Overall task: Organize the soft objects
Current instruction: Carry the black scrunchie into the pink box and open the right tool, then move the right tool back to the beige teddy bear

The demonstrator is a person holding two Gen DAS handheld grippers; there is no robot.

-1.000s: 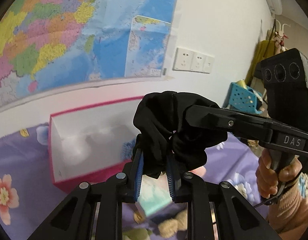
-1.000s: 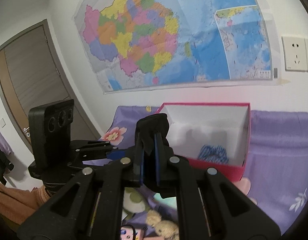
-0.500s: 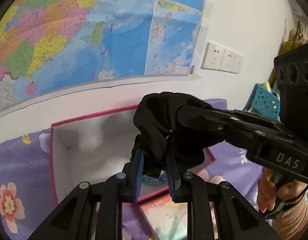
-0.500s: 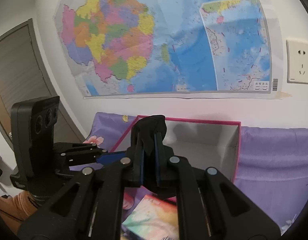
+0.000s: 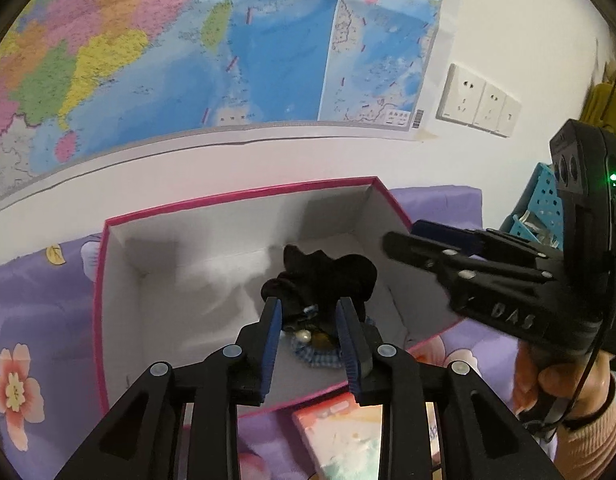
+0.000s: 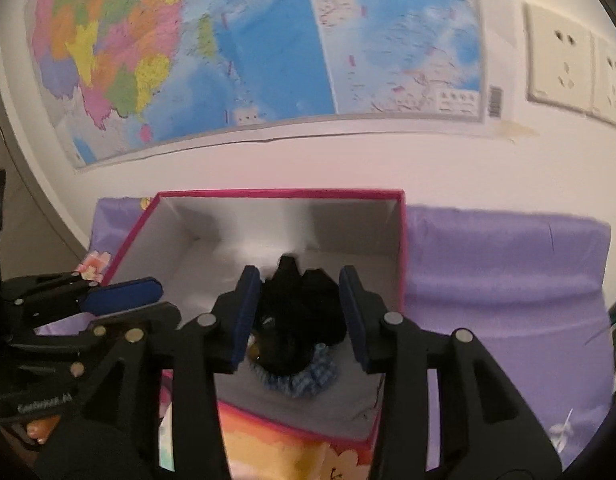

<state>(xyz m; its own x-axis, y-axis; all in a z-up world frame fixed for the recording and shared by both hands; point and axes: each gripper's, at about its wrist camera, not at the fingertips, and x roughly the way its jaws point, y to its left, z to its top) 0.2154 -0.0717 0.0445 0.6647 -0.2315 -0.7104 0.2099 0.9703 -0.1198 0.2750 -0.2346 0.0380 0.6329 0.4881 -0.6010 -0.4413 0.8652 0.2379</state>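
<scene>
The black scrunchie (image 5: 324, 280) lies in the box (image 5: 108, 280), on a blue checked one (image 6: 300, 376), dead ahead of both hand-held grippers, no clear long axis. The left hand-held gripper (image 5: 310, 340) and the right hand-held gripper (image 6: 300, 316) are spread and empty; which is nearer I cannot tell. Beads under the black cloth are hard to make out.

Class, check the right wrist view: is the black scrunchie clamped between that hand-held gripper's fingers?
No: the black scrunchie lies in the pink box, fingers apart.
</scene>
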